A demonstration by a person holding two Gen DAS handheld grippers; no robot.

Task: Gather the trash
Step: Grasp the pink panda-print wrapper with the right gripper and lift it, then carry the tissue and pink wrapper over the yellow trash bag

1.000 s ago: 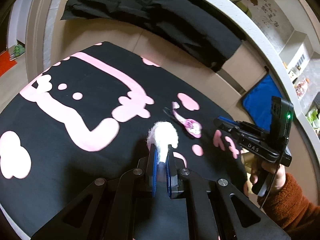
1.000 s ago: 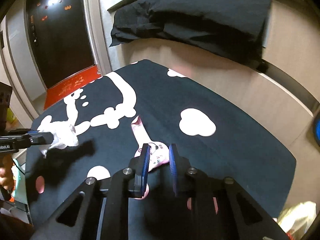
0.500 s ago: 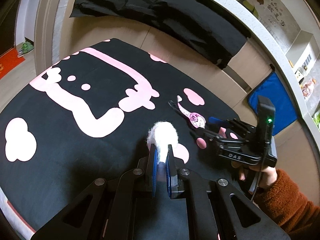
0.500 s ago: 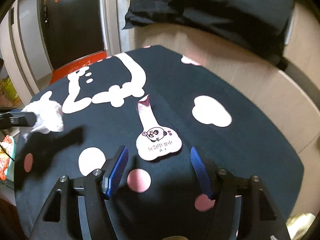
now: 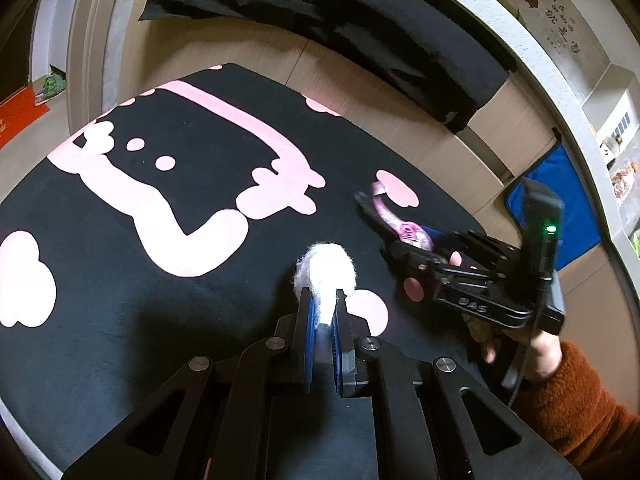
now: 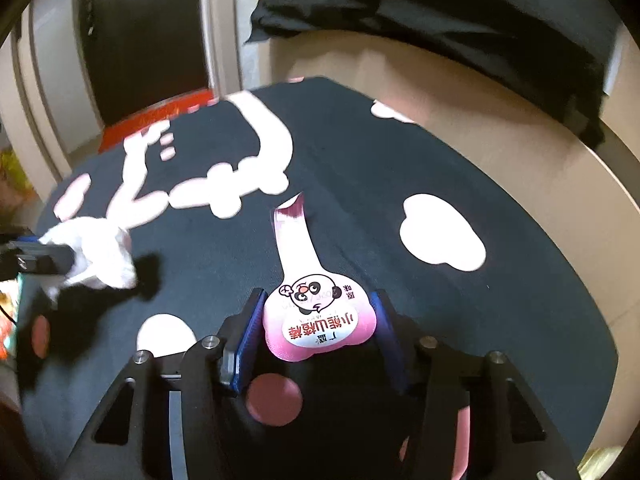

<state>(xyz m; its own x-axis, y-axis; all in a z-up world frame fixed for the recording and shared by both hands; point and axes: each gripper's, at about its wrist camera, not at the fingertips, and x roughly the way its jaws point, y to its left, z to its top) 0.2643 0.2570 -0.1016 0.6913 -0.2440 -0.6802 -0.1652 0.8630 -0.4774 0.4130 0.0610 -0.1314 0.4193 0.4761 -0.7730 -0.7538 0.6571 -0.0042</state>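
The left tongs clamp a white tissue wad above the black-and-pink rug, while the right tongs, jaws closing, straddle a pink panda-printed wrapper lying on the rug.

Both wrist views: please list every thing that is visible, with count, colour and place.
crumpled white tissue wad: one, white, pinched in the left gripper above the cloth
pink panda-print snack wrapper: one, pink and white, flat on the cloth, wide end between the right gripper's jaws
black tablecloth with pink shapes: one, black and pink, covering the table
black fabric: one, black, on the bench behind
blue cloth: one, blue, far right
red mat: one, red, floor by the door
left gripper: one, black with blue pads, shut on the tissue
right gripper: one, black with blue pads, jaws closing around the wrapper
orange-brown sleeve: one, behind the right gripper
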